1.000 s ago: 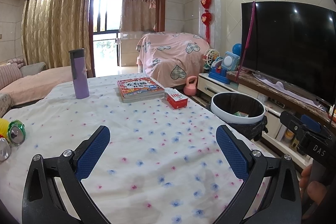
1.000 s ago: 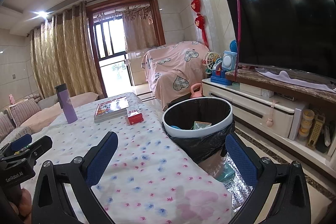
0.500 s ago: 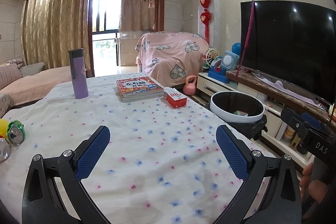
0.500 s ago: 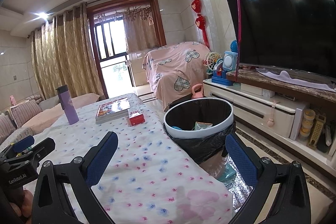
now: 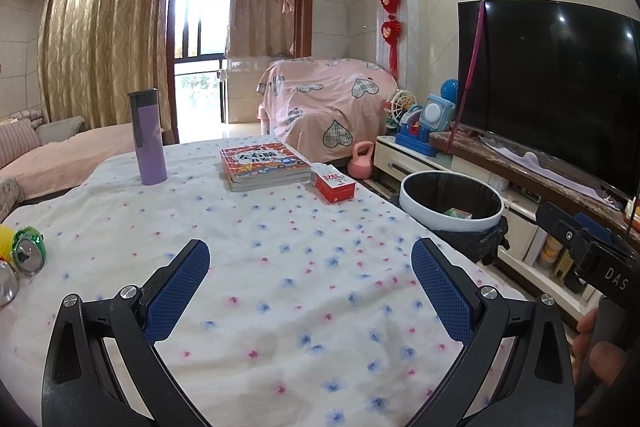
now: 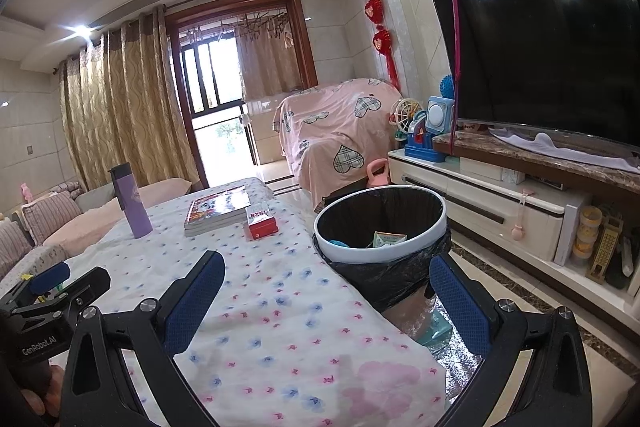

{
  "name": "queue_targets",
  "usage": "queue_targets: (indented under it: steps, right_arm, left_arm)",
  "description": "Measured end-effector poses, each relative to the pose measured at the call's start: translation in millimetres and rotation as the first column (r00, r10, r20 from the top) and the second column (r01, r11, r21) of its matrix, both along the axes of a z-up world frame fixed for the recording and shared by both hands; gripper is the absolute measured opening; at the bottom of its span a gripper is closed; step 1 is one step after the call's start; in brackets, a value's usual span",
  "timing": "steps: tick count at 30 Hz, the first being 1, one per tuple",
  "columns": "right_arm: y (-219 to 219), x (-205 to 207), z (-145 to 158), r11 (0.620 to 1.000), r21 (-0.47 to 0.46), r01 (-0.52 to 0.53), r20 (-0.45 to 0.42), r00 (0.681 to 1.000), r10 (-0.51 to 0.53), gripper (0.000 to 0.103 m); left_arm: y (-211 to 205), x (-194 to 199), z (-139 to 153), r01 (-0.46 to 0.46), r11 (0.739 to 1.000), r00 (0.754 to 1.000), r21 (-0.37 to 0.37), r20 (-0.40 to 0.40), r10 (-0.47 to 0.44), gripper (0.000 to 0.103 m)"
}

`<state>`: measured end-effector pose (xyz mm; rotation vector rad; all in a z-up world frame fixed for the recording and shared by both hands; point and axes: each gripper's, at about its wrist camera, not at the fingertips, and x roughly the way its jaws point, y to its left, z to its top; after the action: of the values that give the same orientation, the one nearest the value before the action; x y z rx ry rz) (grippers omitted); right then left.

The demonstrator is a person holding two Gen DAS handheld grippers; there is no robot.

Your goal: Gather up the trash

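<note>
Hovering over the near end of the table [image 5: 320, 307], the left gripper [image 5: 310, 287] has its blue-padded jaws spread wide with nothing between them, only flowered cloth below. Farther along the table stand a purple bottle [image 5: 147, 138], a stack of books [image 5: 264, 167] and, just beside the books, a small red box [image 5: 333, 182]; at the left edge lies a green can [image 5: 27, 251]. Off the table's right side sits the bin [image 5: 451, 201], lined with a black bag, with a bit of trash [image 5: 457, 213] showing inside. From the right side, the right gripper [image 6: 327, 301] is likewise wide open and empty, one finger over the table corner [image 6: 304, 327] and the other over the floor, the bin [image 6: 380, 223] just beyond and between them. A scrap of packaging [image 6: 389, 239] rests inside it. The bottle [image 6: 131, 202], books [image 6: 219, 207] and red box [image 6: 262, 223] stand farther back.
</note>
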<state>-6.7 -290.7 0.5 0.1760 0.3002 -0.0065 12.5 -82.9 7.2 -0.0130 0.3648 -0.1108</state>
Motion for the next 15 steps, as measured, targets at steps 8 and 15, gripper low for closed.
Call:
queue_targets:
  steps: [8, 15]
  right_arm:
    - [-1.6, 0.5, 0.4, 1.0, 0.016, -0.01, -0.001, 1.0, 0.01, 0.103]
    - [-3.0, 6.8, -2.3, 0.999, 0.032, -0.016, -0.027, 1.0, 0.017, 0.103]
  left_arm:
    - [-1.9, 3.6, -3.3, 0.011, 1.0, 1.0, 0.002, -0.016, -0.011, 0.103]
    - [-2.6, 11.8, -7.3, 0.007, 1.0, 0.998, 0.004, -0.056, -0.007, 0.103]
